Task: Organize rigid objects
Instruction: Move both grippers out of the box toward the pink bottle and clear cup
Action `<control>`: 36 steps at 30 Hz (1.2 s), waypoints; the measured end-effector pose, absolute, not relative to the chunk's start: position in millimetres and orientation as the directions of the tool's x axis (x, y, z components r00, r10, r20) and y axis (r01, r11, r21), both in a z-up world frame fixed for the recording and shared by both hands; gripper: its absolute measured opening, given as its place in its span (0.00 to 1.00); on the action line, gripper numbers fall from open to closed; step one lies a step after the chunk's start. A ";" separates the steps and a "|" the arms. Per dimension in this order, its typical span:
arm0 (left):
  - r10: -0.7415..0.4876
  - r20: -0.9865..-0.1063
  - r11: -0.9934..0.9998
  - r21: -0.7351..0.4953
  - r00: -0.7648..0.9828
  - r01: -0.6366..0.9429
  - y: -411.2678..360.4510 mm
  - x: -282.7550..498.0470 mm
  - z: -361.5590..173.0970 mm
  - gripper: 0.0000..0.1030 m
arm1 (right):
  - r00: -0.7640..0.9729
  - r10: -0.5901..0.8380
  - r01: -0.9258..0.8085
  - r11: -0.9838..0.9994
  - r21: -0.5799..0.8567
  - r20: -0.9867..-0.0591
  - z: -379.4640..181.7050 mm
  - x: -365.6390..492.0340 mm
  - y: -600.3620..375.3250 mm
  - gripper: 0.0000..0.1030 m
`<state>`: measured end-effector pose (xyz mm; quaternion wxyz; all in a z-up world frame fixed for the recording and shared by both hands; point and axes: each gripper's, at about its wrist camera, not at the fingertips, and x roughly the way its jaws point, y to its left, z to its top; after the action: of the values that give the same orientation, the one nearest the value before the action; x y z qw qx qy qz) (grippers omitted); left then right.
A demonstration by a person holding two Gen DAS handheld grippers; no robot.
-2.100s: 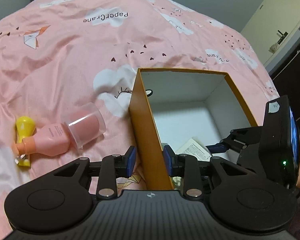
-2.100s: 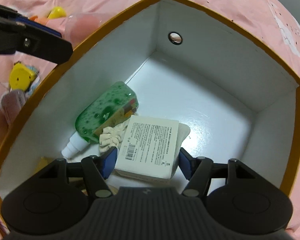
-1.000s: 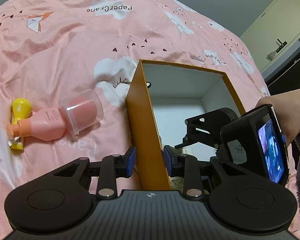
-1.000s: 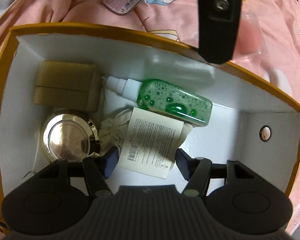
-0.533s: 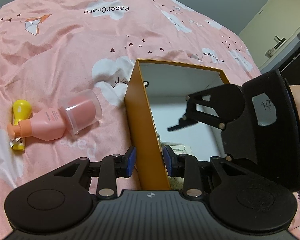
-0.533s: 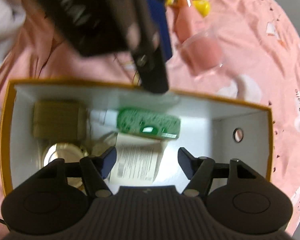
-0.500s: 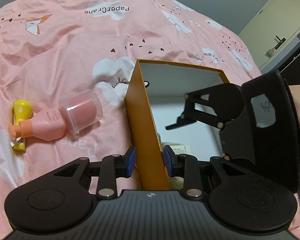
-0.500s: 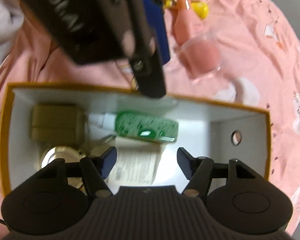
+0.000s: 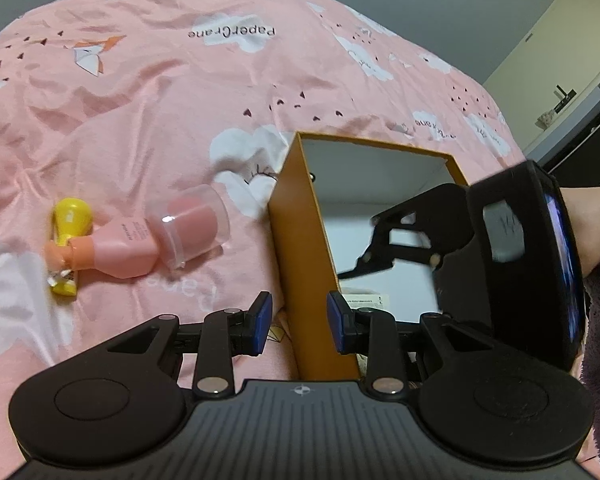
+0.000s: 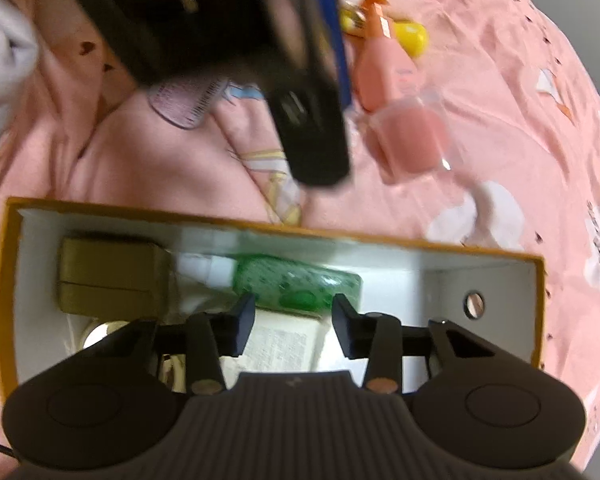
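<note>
Left wrist view shows the pink bottle point(image 9: 122, 242) lying on its side on the bed point(image 9: 140, 92), left of the box point(image 9: 300, 236) and well apart from it, its clear cap point(image 9: 192, 226) pointing toward the box and a small yellow bottle point(image 9: 68, 236) touching its far-left end. Judged from its look, the bottle is stiff, light plastic with smooth, somewhat slippery faces; the flat-sided body is the safer place to pinch, since the round clear cap could roll or pop off. Small print runs along the body but is too small to read. The left claw point(image 9: 300, 318) straddles the near left wall of the box, one pad on each side, apparently pinching that wall. The right claw point(image 10: 294, 330) hovers over the open box, its jaws spread and holding nothing. Beneath it lie a green bottle point(image 10: 296, 282), a white carton point(image 10: 278, 346) with unreadable print, a tan box point(image 10: 108, 276) and part of a gold lid point(image 10: 100, 334). The bedcover reads "PaperCrane" point(image 9: 232, 34), mirrored. A flat clear packet point(image 10: 184, 104) lies on the bed past the box.
</note>
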<state>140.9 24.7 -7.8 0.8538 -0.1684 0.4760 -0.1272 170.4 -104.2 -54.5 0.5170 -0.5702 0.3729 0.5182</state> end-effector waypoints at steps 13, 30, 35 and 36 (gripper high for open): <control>-0.352 -0.782 0.909 -0.417 0.514 -0.012 50.6 134.6 -12.7 0.34 | 0.171 0.103 -0.968 -0.168 -0.187 -0.980 -67.3 175.6 -108.3 0.40; -0.402 -0.729 0.884 -0.468 0.554 0.025 51.7 100.6 -13.8 0.34 | 0.292 0.196 -0.941 0.232 -0.245 -0.936 0.7 162.7 -131.8 0.64; -0.355 -0.724 0.901 -0.435 0.591 0.008 61.9 94.0 -7.9 0.34 | 0.340 0.341 -0.890 0.417 -0.184 -0.877 40.9 152.9 -130.8 0.81; -0.350 -0.721 0.903 -0.430 0.598 0.009 64.5 92.3 -6.4 0.34 | 0.330 0.362 -0.886 0.438 -0.153 -0.872 45.8 152.6 -128.2 0.83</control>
<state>92.3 64.5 -6.4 0.8722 -0.1951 0.4365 -0.1031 152.6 -128.2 45.8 0.7471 -0.3266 0.4010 0.4175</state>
